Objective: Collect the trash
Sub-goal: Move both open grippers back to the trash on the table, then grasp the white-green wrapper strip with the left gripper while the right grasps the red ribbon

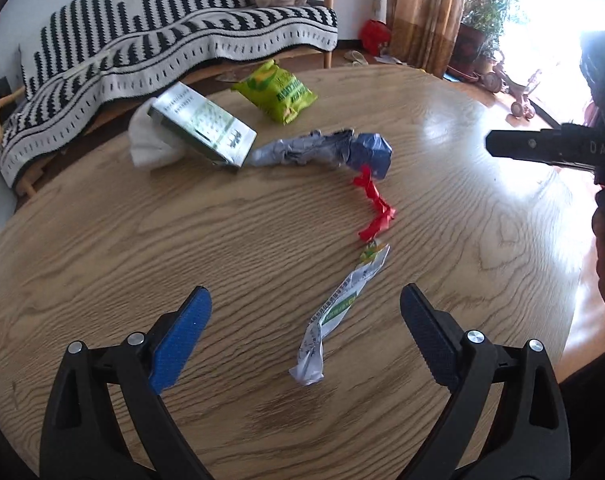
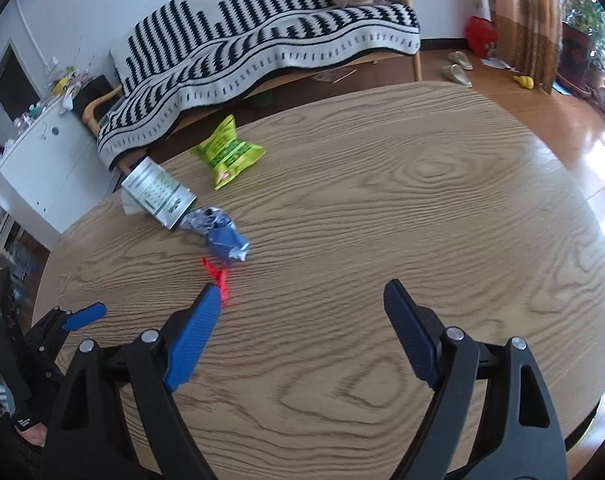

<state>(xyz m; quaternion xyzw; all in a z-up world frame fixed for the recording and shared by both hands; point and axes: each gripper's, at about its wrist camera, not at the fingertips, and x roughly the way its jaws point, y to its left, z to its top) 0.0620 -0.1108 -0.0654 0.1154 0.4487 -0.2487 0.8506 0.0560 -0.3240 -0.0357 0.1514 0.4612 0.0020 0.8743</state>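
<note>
Both claws are released and grasp nothing; the left gripper (image 1: 305,322) hangs over the twisted white wrapper (image 1: 334,320) near the table's (image 1: 102,240) near edge, the right gripper (image 2: 302,334) over bare wood. Best to lower the left straight down astride the wrapper's narrow middle and pinch there; the red scrap (image 1: 374,204), blue wrapper (image 1: 334,152), box (image 1: 202,126) and green bag (image 1: 276,90) wait toward the far edge.

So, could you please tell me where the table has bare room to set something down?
The round wooden table is bare right of the green snack bag and the red wrapper. Crowded: silver box, crumpled blue wrapper, twisted white wrapper.
</note>
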